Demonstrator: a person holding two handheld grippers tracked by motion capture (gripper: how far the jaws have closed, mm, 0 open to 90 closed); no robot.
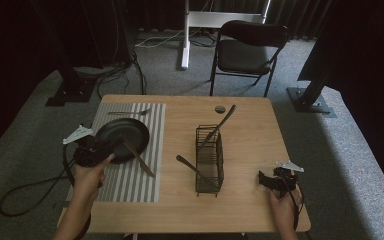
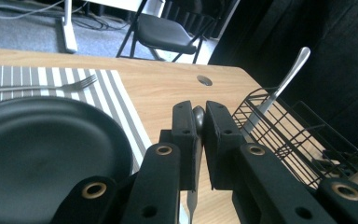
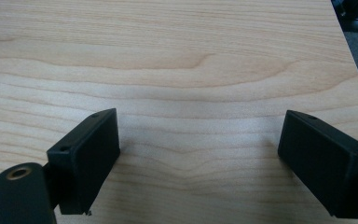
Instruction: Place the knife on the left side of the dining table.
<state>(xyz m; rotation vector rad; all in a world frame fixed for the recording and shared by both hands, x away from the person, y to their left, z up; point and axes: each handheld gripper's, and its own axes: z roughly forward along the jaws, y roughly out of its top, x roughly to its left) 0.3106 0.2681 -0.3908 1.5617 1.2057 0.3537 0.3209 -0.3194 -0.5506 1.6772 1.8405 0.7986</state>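
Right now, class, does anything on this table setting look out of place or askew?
Yes. The metal knife held in the left gripper lies slanted, half across the black round plate. In the black wire caddy, a utensil leans steeply out over the rim.

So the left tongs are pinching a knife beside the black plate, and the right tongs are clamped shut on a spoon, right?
Not quite. The left tongs do pinch a knife beside the black plate. The right tongs, though, stand wide open over bare table with nothing between them, as the right gripper view shows.
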